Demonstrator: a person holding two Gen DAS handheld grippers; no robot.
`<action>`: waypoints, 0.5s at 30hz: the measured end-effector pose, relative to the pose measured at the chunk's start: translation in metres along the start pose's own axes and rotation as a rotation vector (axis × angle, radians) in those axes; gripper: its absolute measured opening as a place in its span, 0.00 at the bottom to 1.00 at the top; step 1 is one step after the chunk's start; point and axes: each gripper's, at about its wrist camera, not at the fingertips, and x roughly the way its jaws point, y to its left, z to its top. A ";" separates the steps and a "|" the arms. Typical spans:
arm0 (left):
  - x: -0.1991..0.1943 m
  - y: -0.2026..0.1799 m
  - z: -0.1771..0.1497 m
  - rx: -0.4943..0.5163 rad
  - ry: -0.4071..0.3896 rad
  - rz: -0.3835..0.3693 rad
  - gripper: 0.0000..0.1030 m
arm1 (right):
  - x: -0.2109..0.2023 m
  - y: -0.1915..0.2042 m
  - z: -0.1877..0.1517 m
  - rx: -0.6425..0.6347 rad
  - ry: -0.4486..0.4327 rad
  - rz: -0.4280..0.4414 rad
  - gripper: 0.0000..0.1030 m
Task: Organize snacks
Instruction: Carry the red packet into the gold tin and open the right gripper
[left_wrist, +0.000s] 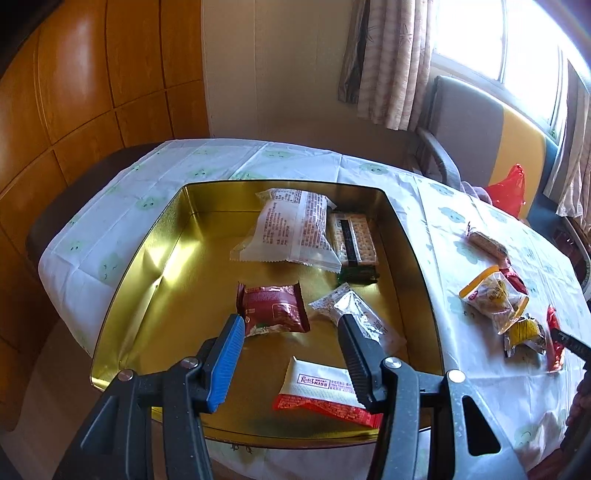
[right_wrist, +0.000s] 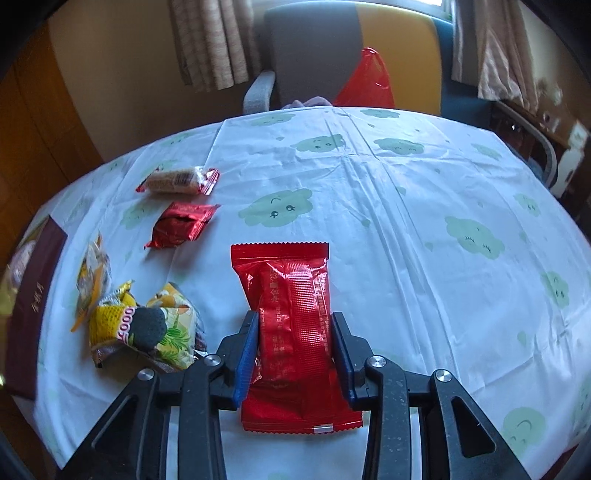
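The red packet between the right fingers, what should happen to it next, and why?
Probably squeeze and lift it. The right gripper has its fingers on both sides of the long red packet, which seems to lie on the tablecloth. Other snacks already sit in the gold tin, and the left gripper hangs open above it.

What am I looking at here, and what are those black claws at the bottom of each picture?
Each claw is a hand-held grasping tool; a person holds one in each hand, with a camera on each looking along its two fingers. The left tool is open and empty above a gold rectangular metal tin that already holds several wrapped snacks, such as a large white packet and a dark red packet. The right tool has its fingers either side of a long shiny red foil packet; whether they already pinch it is unclear. More loose snacks, including a small red foil packet, lie on the white cloud-patterned tablecloth.
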 end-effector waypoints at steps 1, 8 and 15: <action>0.001 0.001 -0.001 0.001 0.003 0.000 0.52 | -0.004 0.000 0.001 0.009 -0.007 0.005 0.37; 0.005 0.005 -0.004 -0.011 0.014 0.000 0.52 | -0.042 0.035 0.013 -0.046 -0.072 0.112 0.37; 0.006 0.020 -0.005 -0.045 0.010 0.020 0.52 | -0.062 0.127 0.014 -0.215 -0.057 0.294 0.37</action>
